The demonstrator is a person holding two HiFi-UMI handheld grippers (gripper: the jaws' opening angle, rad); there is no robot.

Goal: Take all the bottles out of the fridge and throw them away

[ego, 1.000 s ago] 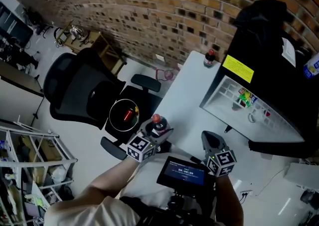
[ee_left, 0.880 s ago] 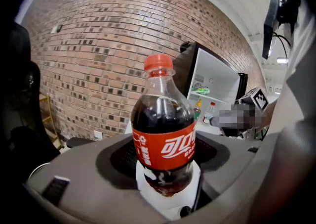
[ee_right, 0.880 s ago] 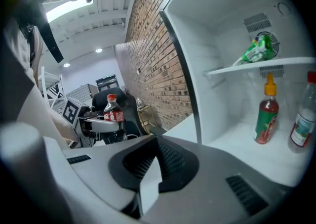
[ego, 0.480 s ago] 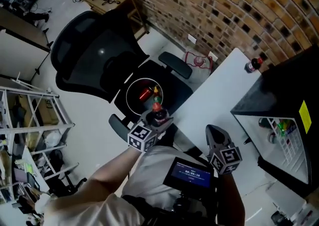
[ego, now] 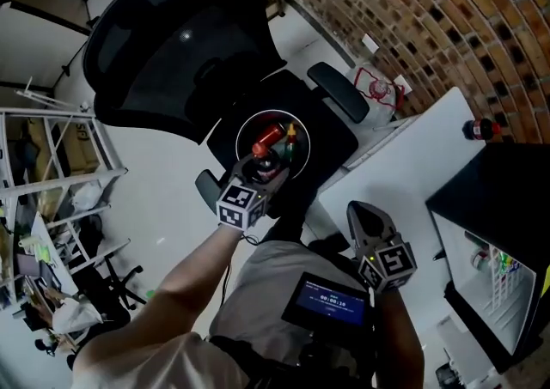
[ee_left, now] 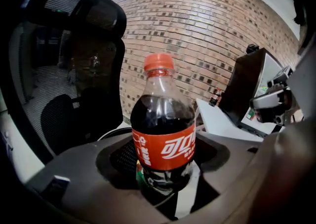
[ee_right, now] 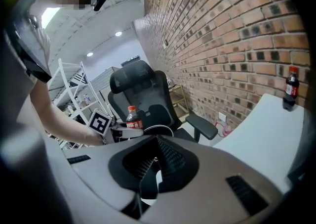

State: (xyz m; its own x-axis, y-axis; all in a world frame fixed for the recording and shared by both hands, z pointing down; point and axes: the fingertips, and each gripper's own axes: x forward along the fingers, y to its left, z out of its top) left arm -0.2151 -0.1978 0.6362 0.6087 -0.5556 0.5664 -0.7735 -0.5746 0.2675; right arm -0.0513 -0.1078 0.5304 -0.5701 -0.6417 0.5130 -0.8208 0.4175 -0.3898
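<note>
Left gripper view: cola bottle clamped, bin just beyond

A cola bottle with a red cap and red label stands upright between the jaws of the left gripper, whose pads press on its lower body. From the head view, the bottle overlaps the near-left rim of a round bin that sits on the seat of a black office chair. Inside the bin lie a red item and a greenish item (too small to name with certainty).

To the right and nearer, the right gripper has its jaws closed together with nothing between them. Further right lies a white table. At its far end a second cola bottle stands upright, close to the brick wall. A black fridge stands on the table's right side, its door open, with shelves and small things showing inside.
</note>
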